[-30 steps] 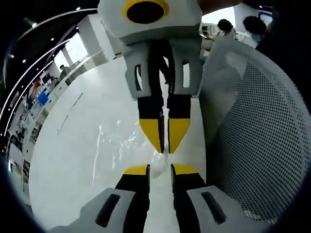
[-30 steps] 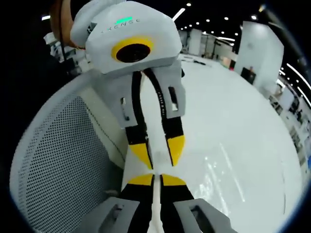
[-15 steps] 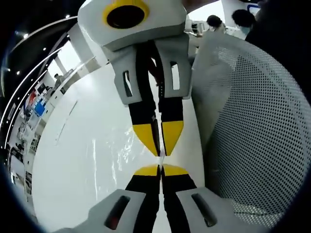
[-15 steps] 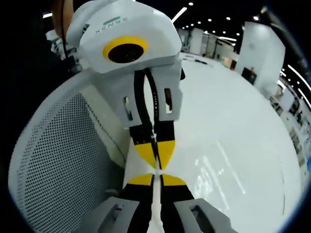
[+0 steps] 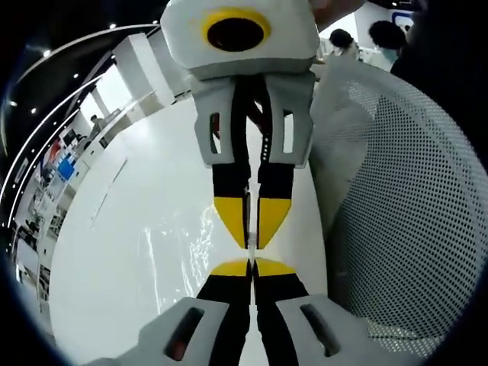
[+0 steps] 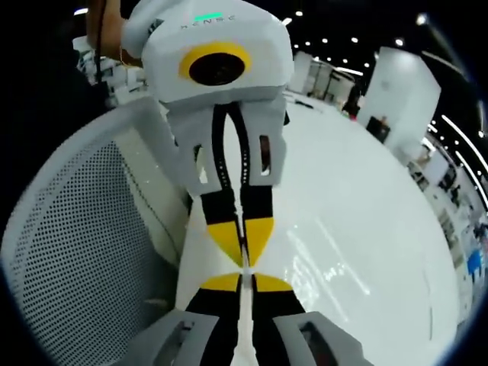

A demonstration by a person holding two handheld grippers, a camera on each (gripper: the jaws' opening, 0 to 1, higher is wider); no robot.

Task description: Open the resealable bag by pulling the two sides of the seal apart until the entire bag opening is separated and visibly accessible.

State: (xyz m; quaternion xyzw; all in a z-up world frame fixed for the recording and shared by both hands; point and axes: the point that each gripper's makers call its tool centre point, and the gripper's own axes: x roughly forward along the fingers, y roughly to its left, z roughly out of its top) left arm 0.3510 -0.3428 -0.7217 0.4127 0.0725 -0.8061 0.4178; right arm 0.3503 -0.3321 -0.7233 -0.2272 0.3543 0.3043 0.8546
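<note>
The clear resealable bag lies on the white table, visible mostly as glints. My left gripper rises from the bottom of the left gripper view with its yellow-tipped jaws shut on the bag's top edge. My right gripper comes down from above and meets it tip to tip, also shut. In the right gripper view, my right gripper pinches a thin white strip of the bag's edge, and the left gripper faces it, shut. The bag glints to the right. The seal itself is too faint to make out.
A white mesh chair back stands close beside the table edge, on the right of the left gripper view and on the left of the right gripper view. People stand far off in a bright hall.
The left gripper's jaws, open a second ago, have come together on the bag's edge. The right gripper stayed shut. Both views have shifted slightly with the hands.
</note>
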